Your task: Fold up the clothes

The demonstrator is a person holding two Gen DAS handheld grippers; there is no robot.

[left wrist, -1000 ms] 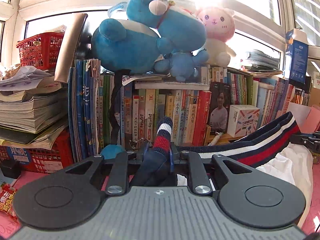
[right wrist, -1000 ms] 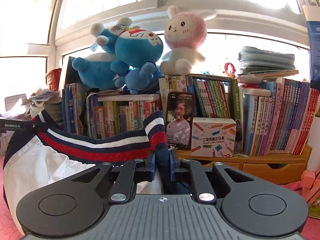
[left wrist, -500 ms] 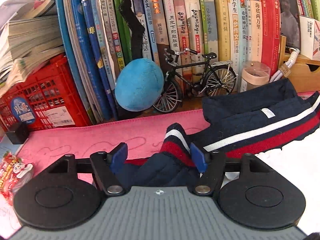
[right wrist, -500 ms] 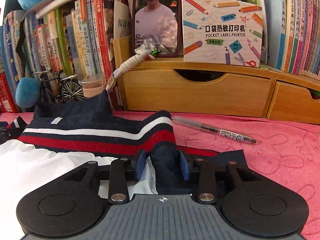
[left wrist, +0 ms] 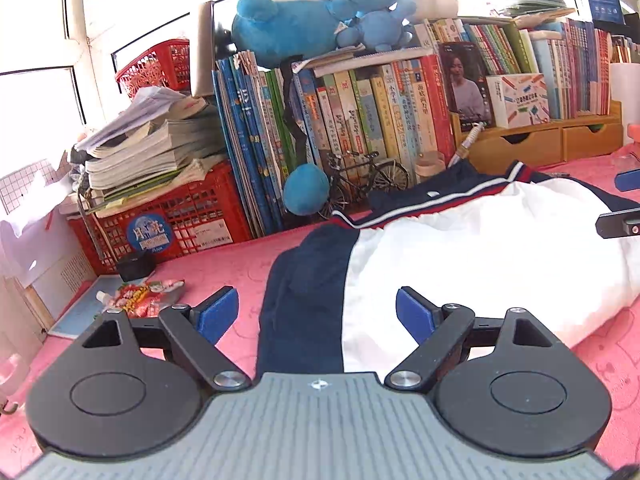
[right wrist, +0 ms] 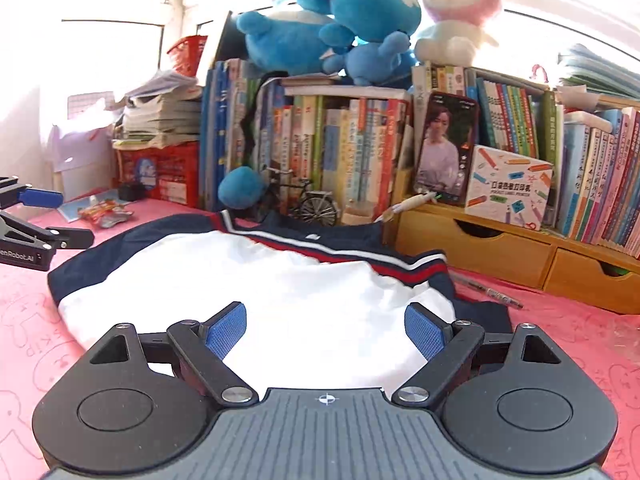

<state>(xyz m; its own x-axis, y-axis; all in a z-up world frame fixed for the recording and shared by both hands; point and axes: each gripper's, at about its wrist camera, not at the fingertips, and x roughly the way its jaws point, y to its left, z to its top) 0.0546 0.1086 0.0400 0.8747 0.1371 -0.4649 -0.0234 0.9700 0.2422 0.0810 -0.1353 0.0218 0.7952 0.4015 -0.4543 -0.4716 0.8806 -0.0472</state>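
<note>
Jacket: white and navy jacket [left wrist: 460, 248] with a red, white and navy ribbed band lies flat-ish on the pink table mat [left wrist: 240, 268], right in front of the row of books [left wrist: 360, 112].
Left gripper: your left gripper [left wrist: 318, 314] has just been spreading its jaws and they're wide apart now. The navy side panel of the jacket sits between the blue pads [left wrist: 218, 312], but neither pad presses on it.
Right gripper: your right gripper [right wrist: 325, 329] is the same deal, jaws just spread wide, white cloth lying between them, nothing pinched.
Ribbed band: it runs along the jacket's far edge, close to the little model bicycle [right wrist: 302, 198].
Pen: a pen [right wrist: 486, 288] lies on the mat just right of the jacket.
Snack packet: a packet [left wrist: 146, 292] sits left of your left gripper, near the red crate [left wrist: 168, 216].
Plush toys: blue ones [right wrist: 336, 20] and a pink and white bunny [right wrist: 460, 8] sit on top of the books.
</note>
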